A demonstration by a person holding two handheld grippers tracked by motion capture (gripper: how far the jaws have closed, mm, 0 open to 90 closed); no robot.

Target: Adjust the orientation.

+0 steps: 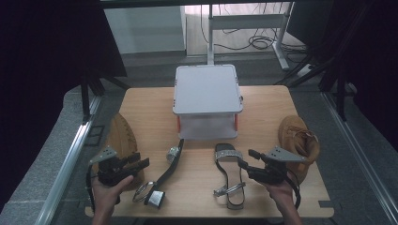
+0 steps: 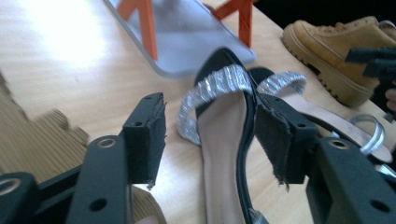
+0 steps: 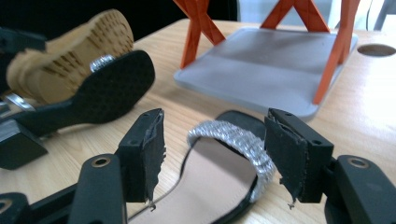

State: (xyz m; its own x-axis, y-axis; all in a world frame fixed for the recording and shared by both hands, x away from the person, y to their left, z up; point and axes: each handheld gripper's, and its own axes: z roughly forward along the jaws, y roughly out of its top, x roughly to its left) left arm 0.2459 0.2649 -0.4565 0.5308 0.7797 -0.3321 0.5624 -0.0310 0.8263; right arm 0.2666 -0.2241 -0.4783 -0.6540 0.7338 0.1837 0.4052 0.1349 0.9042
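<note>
Two black sandals with silver straps lie on the wooden table [image 1: 263, 101]. The left sandal [image 1: 172, 162] rests on its side, its insole [image 2: 224, 140] facing my left gripper [image 1: 141, 163] and its black sole [image 3: 109, 88] facing the right one. The right sandal [image 1: 228, 174] lies flat, and its silver toe strap [image 3: 233, 137] shows just beyond my right gripper [image 3: 218, 154]. Both grippers are hand-held near the front edge, left [image 2: 211, 133] and right [image 1: 247, 159], and both stand open with nothing between the pads.
A grey two-tier rack [image 1: 206, 89] with orange legs [image 3: 196, 23] stands at the middle back. A tan boot [image 1: 121, 140] lies on its side at the left, close to my left gripper. A second tan boot [image 1: 298, 140] stands at the right.
</note>
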